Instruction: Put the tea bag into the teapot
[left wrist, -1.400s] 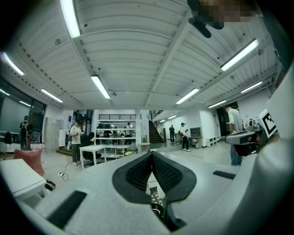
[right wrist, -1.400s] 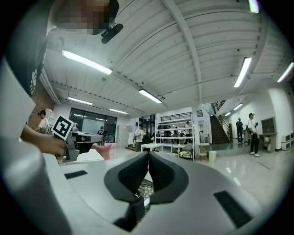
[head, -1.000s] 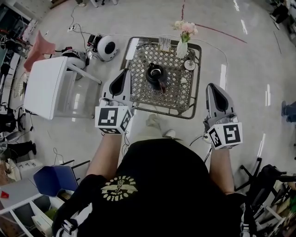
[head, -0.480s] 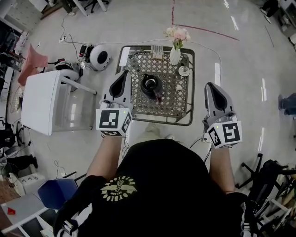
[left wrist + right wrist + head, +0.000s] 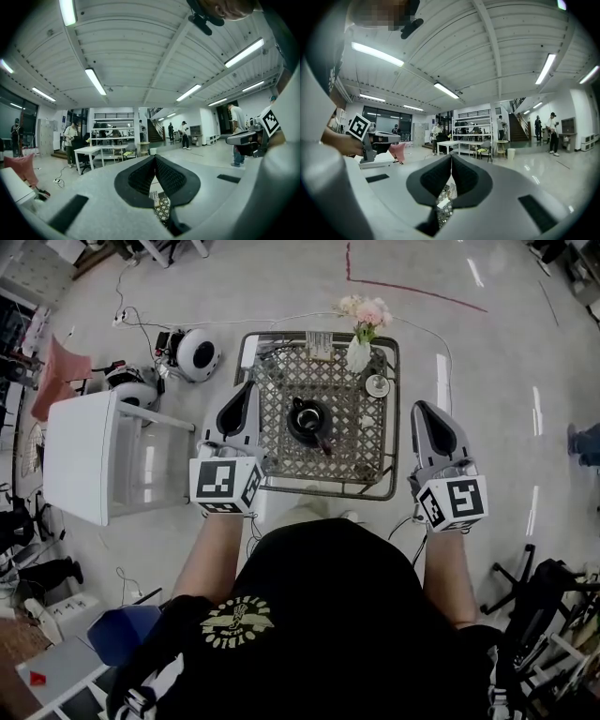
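Lattice bench [image 5: 356, 451] bearing teapot [image 5: 307, 418] at centre, vase [image 5: 359, 354] and dish [image 5: 378, 385] behind, left hand-held gripper [image 5: 247, 388] and right hand-held gripper [image 5: 419, 407] clenched, empty, flanking it

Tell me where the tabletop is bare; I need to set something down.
Free: the lattice between teapot and the near table rim, and left of the teapot. Crowded: the far edge, with vase, packet and small dish.

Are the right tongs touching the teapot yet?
Apart. The head view shows the right tongs out beyond the right edge of the table, with bare mesh between them and the teapot.
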Demonstrator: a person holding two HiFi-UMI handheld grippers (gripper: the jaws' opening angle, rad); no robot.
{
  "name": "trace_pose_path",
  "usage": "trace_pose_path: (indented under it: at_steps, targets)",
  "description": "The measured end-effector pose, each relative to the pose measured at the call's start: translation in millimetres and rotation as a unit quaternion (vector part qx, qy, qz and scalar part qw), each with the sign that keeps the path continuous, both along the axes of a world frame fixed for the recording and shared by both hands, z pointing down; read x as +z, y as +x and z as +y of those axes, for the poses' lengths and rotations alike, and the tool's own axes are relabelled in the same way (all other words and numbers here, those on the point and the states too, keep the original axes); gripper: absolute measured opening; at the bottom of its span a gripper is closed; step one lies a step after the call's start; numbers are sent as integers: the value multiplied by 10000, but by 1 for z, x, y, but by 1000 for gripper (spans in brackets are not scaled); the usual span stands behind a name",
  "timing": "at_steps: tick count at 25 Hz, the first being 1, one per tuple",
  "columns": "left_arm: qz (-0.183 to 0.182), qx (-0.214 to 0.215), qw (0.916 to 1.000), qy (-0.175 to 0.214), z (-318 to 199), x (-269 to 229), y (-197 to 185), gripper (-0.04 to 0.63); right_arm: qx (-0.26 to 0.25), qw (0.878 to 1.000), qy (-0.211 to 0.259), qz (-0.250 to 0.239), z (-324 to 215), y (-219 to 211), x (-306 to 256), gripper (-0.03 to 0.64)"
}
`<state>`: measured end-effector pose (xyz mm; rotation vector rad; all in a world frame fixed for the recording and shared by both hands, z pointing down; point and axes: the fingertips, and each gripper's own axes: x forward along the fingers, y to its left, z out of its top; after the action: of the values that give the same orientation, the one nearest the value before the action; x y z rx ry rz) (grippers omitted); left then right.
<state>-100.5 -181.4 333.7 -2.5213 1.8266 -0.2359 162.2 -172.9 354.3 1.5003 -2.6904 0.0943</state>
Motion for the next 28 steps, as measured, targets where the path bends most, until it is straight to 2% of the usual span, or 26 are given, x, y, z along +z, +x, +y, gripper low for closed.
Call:
trace_pose_path:
  at_steps: [6,12,20,28]
  targets:
    - [0,4,9999,-119,-33,11,-12,-3,63,9993,-309,204,-34,-10,28,11]
    - [-47,31,9994,-330,-61,27,-23,-3,70,9957,-691,606,-61,-23,71,11]
    - [-68,-9,9975,-705,-88,56,-41,-3,205,9855,-1362,986,-94,-24,138,11]
    - [-98,108,9929,-1179,-98,97,-50,-3,209,9729,-2035,1082,-108,-31,204,12]
